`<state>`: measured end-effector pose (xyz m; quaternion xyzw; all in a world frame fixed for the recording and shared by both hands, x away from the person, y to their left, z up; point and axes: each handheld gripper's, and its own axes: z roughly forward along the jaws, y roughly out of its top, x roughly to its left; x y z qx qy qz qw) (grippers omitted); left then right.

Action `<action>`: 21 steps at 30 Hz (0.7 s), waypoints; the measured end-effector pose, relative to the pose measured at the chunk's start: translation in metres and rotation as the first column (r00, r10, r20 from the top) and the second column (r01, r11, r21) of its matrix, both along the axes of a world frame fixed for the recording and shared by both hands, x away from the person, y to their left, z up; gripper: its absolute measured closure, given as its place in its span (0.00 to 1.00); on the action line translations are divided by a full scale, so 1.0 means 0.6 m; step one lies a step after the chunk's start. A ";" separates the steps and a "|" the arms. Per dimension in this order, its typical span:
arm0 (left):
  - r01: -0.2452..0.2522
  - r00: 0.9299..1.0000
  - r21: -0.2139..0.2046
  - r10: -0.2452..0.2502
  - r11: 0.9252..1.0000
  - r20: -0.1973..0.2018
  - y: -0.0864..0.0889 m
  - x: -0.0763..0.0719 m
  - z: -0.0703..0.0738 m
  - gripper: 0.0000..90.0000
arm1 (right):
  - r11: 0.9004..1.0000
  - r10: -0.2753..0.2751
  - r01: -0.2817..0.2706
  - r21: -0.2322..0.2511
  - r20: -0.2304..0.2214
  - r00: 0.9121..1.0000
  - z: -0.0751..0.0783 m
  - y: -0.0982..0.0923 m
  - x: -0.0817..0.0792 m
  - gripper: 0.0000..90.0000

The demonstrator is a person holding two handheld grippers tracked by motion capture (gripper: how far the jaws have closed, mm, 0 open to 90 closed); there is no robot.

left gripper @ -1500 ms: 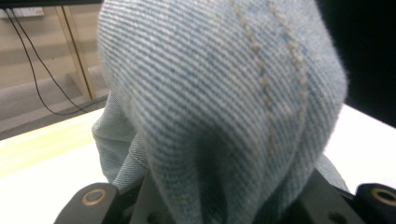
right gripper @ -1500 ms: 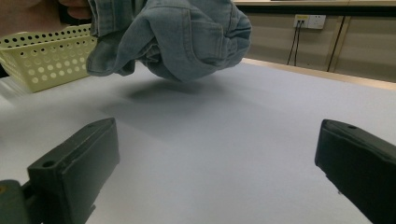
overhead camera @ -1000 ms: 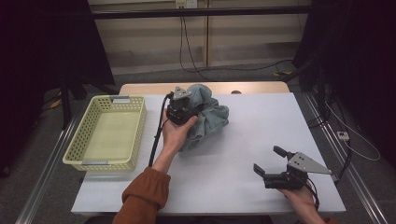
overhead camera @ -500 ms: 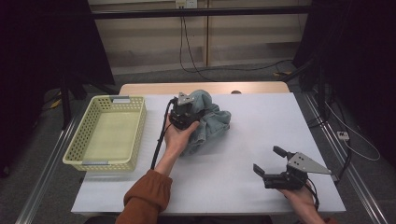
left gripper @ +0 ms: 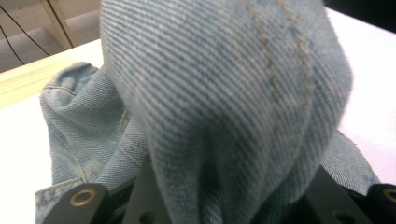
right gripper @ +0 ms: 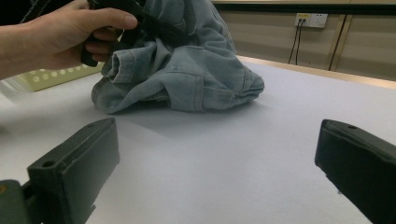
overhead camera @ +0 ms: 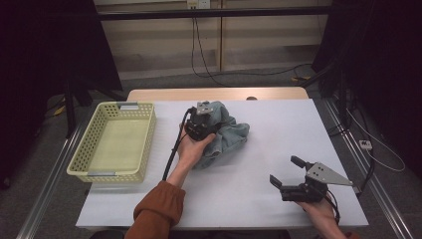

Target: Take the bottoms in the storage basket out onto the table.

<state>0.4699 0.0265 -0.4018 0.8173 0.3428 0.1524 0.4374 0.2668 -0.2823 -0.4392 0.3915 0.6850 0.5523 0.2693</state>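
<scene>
The yellow basket (overhead camera: 115, 144) sits well left of the denim garment (overhead camera: 226, 137). My left gripper (overhead camera: 201, 124) clamps a fold of that crumpled denim at its left side, jaws just easing apart. Well right of it, my right gripper (overhead camera: 293, 181) rests wide apart on the white surface (overhead camera: 278, 124).

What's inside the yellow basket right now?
Nothing that I can see: the yellow basket shows a bare floor in the high view, though the strip behind its near wall is hidden. The denim garment lies bunched on the table, with the left gripper on it.
</scene>
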 end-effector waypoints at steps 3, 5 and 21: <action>0.010 1.000 0.015 -0.010 1.000 -0.008 -0.004 0.001 -0.006 0.76 | 1.000 0.002 -0.002 0.000 0.001 1.000 0.000 0.000 0.000 0.00; 0.012 1.000 0.022 -0.012 1.000 -0.017 -0.005 0.003 -0.011 0.75 | 1.000 0.002 -0.002 0.000 0.001 1.000 0.000 0.000 0.000 0.00; 0.060 0.995 0.082 -0.053 0.995 -0.087 -0.017 0.018 -0.041 0.69 | 1.000 0.004 -0.004 -0.003 0.000 1.000 0.000 0.001 0.000 0.00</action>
